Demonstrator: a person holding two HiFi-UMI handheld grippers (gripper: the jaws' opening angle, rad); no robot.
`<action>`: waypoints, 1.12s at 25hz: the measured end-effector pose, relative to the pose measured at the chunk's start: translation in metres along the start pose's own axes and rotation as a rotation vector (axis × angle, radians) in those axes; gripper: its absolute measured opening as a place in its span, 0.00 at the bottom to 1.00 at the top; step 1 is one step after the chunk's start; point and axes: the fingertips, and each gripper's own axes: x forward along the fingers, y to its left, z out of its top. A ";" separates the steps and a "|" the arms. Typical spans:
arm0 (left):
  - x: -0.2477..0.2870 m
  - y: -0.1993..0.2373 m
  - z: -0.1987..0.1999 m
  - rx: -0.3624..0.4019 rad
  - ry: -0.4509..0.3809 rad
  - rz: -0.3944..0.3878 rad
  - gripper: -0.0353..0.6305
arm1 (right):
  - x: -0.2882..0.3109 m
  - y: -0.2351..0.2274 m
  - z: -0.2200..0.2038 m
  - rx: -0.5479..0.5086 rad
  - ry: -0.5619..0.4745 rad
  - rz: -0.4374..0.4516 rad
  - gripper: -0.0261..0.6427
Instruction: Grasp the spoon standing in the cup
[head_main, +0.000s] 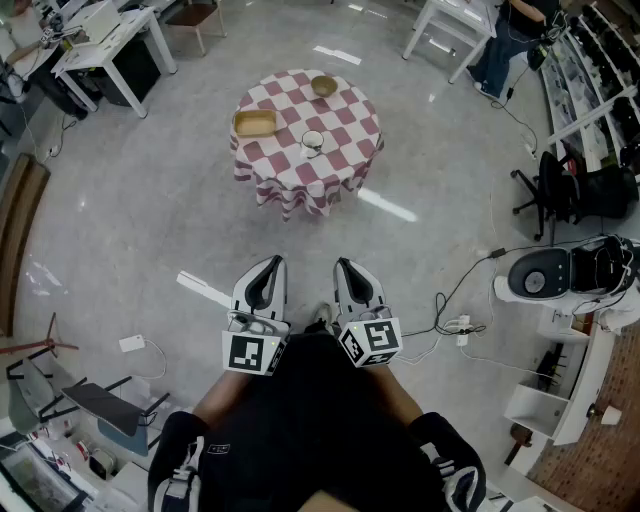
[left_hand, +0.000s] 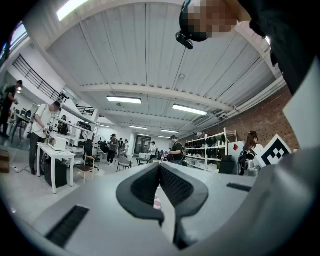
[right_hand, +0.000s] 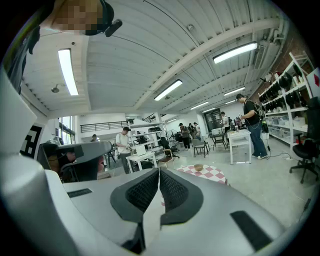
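A white cup (head_main: 313, 140) with a spoon (head_main: 316, 147) in it stands on a round table with a red-and-white checked cloth (head_main: 330, 170), far ahead in the head view. My left gripper (head_main: 266, 268) and right gripper (head_main: 345, 268) are held close to my body, side by side, well short of the table. Both have their jaws pressed together with nothing between them. In the left gripper view the gripper (left_hand: 159, 165) points across the room. The right gripper (right_hand: 158, 171) points toward the table (right_hand: 210, 173).
On the table also sit a rectangular wooden tray (head_main: 254, 123) and a round wooden bowl (head_main: 323, 86). Bare grey floor lies between me and the table. A cable and power strip (head_main: 460, 325) lie to the right, with a white machine (head_main: 545, 274) and office chair (head_main: 560, 190) beyond. Desks (head_main: 110, 40) stand at the far left.
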 end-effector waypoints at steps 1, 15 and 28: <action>0.000 0.000 0.000 -0.002 0.000 0.004 0.07 | -0.001 -0.001 0.000 0.001 -0.001 0.001 0.09; 0.011 -0.032 -0.007 -0.007 -0.009 0.018 0.07 | -0.021 -0.030 0.004 0.036 -0.018 0.019 0.08; 0.028 -0.045 -0.018 0.011 0.013 0.168 0.07 | -0.024 -0.078 -0.005 -0.008 0.031 0.122 0.08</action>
